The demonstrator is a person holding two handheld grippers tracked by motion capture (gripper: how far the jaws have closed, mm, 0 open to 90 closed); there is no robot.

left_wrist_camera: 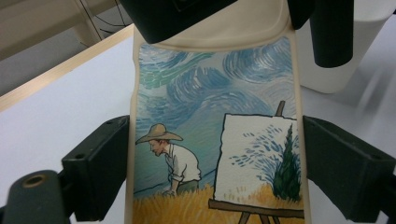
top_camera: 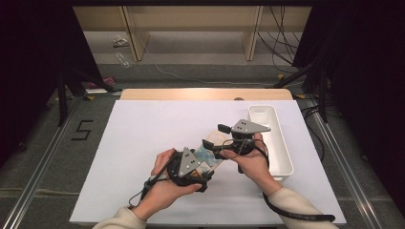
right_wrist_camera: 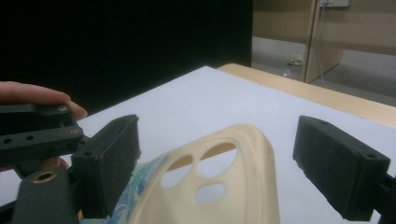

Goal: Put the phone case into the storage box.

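White desk (top_camera: 143, 143), bin (top_camera: 282, 157) at right. Phone case (left_wrist_camera: 215, 140) is clamped by its long edges in left hand-held gripper (top_camera: 203, 167); right hand-held gripper (right_wrist_camera: 215, 158) is set wide around camera end, untouching. Judged light, flexible (soft rim); edges should be gripped.

One readable sign: a floor number

A dark numeral "5" (top_camera: 82, 130) is marked on the grey floor (top_camera: 43, 157), just left of the white worktop (top_camera: 153, 129), near its far left corner.
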